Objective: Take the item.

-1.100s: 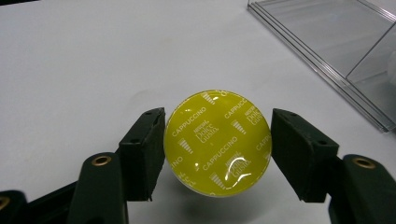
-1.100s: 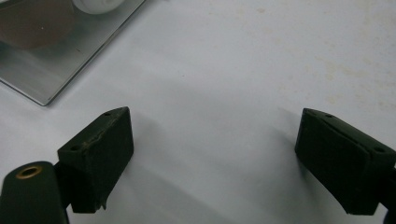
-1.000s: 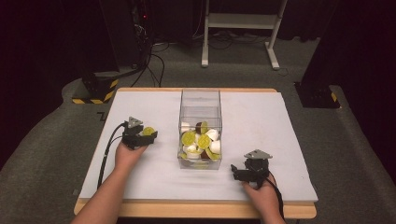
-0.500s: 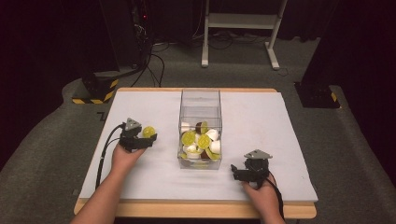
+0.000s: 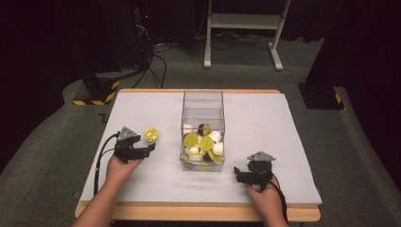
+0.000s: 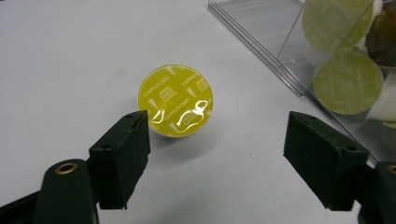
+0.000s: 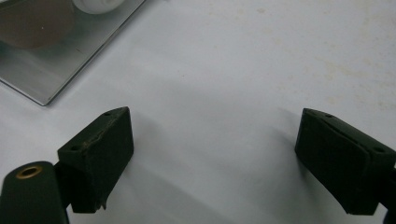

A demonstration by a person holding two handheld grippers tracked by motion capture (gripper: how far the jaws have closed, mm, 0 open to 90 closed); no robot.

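Observation:
A yellow coffee capsule (image 5: 151, 135) (image 6: 175, 100) lies foil side up on the white table, left of a clear plastic box (image 5: 203, 118). The box holds several yellow, white and brown capsules (image 5: 205, 143). My left gripper (image 5: 150, 147) (image 6: 217, 158) is open just short of the loose capsule, which lies ahead of its jaws, nearer the left one. My right gripper (image 5: 238, 174) (image 7: 215, 161) is open near the box's front right corner, with bare table between its jaws.
The white table (image 5: 265, 123) has free room on both sides of the box. A corner of the box (image 7: 44, 70) shows at the upper left of the right gripper view. Cables and a white stand (image 5: 243, 21) are on the dark floor behind.
My left gripper has pulled back a little from the yellow capsule, which now lies free on the table. The right gripper has not moved.

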